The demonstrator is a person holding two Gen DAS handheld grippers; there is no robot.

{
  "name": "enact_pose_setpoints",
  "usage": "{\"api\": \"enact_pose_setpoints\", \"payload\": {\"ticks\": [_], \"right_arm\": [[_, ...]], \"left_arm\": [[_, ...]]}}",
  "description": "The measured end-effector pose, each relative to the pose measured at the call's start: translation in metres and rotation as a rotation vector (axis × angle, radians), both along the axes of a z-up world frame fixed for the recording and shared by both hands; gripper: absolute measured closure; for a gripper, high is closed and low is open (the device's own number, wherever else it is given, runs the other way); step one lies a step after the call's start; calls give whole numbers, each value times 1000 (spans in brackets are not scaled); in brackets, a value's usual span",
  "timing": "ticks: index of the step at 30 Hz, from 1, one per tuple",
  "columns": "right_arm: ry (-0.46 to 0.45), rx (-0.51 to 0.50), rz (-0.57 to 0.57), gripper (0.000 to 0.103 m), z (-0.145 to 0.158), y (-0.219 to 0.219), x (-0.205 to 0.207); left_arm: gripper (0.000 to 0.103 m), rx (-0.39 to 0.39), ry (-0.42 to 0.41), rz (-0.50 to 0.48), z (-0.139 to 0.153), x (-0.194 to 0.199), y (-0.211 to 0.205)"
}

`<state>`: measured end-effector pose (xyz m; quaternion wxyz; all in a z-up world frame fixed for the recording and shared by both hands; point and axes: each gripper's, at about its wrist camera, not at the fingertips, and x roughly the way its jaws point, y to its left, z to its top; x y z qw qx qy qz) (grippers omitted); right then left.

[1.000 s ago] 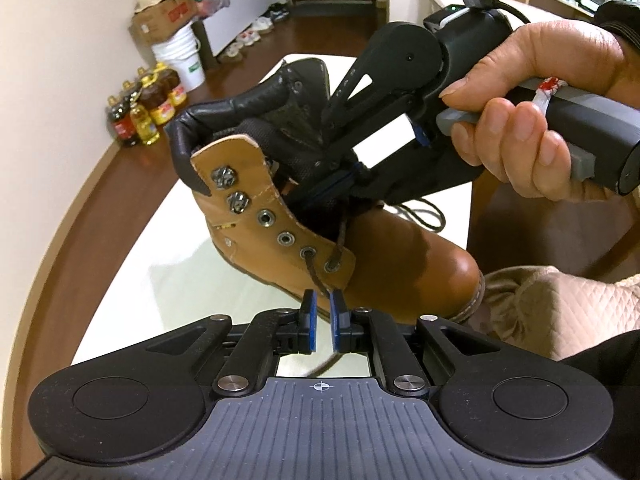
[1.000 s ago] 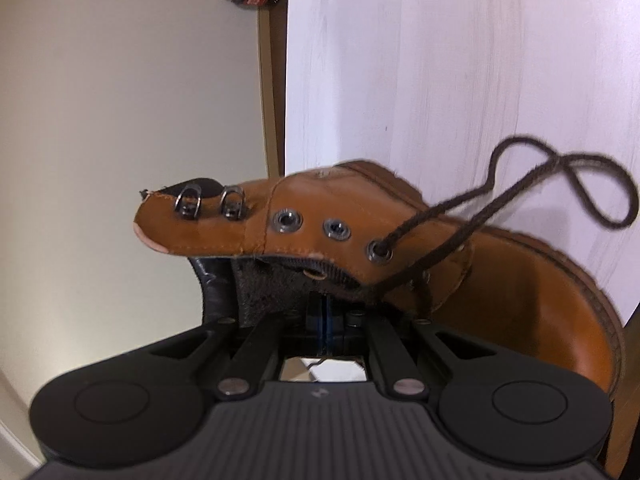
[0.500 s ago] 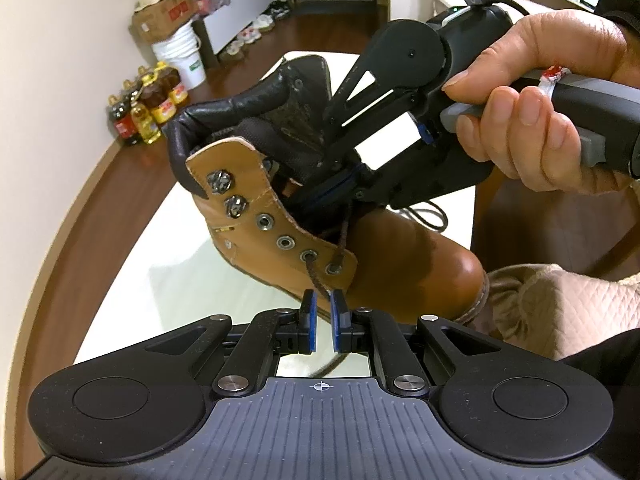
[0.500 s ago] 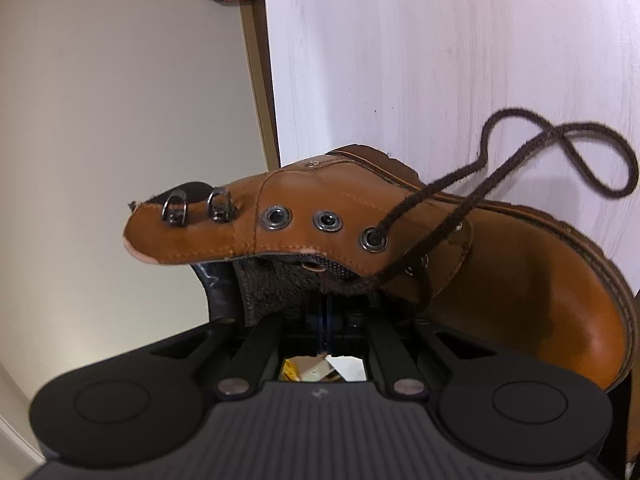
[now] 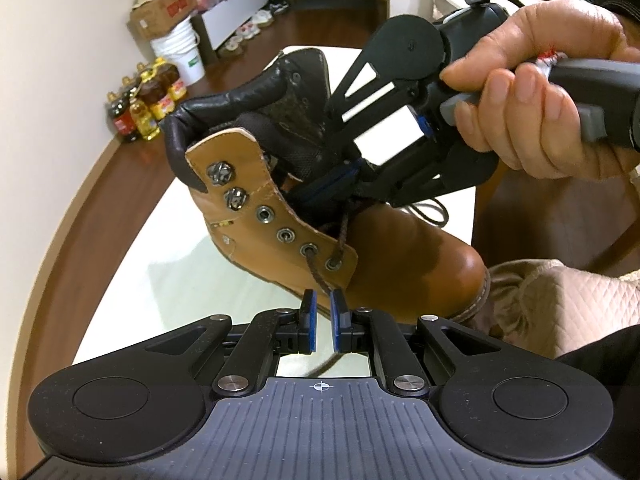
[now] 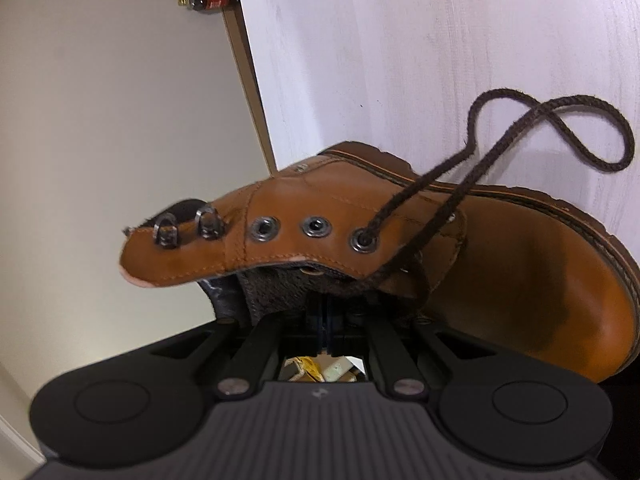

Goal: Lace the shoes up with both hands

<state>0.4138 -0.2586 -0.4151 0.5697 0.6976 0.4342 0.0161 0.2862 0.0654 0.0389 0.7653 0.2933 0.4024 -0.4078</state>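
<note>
A tan leather boot (image 5: 400,264) lies tipped up on the white table (image 5: 160,280). A dark shoelace (image 5: 316,272) comes out of its second eyelet and runs down between the blue pads of my left gripper (image 5: 324,308). Those pads stand a little apart, and the lace lies against the right one. My right gripper (image 5: 340,184), held by a hand (image 5: 540,80), is shut deep in the boot's opening beside the tongue. A lace strand from the lowest eyelet leads up to its tips. In the right wrist view the boot (image 6: 540,280) hides most of the right gripper (image 6: 325,320), and a lace loop (image 6: 560,104) lies on the table (image 6: 400,40).
Oil bottles (image 5: 148,104), a white bucket (image 5: 180,56) and a cardboard box (image 5: 160,12) stand on the wooden floor at the far left by the wall. A quilted beige fabric (image 5: 560,308) is close at the right. The table edge runs along the left.
The right gripper has rolled a little, and the boot has turned and lifted slightly with it. The lace loop has shifted on the table. My left gripper has kept still.
</note>
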Motion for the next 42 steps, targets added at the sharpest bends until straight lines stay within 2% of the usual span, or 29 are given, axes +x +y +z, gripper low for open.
{"api": "enact_pose_setpoints", "payload": {"ticks": [10,21,23,27,28,29,32,34,37,40,42], "right_arm": [[-18,-21,62,100,3,6,4],[-20,-17,72,100,3,9,6],[-21,-17,69,100,3,10,7],[-32,-26,66,100,4,9,5],[-37,-32,67,97,5,9,5],[-47,-53,79,93,7,10,6],[-112,-214,160,90,28,11,-1],[-162,-389,229,90,48,13,-13],[-178,-567,262,90,64,18,-37],[-127,-654,216,90,66,22,-60],[-93,-682,164,90,66,25,-71]], "left_arm": [[93,14,-81,45,2,17,-4],[92,34,-75,-59,-5,33,-19],[100,30,-53,-75,-7,36,-21],[101,26,-55,-110,-6,36,-20],[101,29,-56,-115,-6,35,-17],[101,33,-55,-118,-6,33,-11],[101,56,-55,-123,-5,30,12],[101,96,-49,-126,-7,30,34],[101,204,-36,-123,-17,36,80],[101,305,-31,-113,-27,44,120],[101,405,-50,-109,-36,52,150]]}}
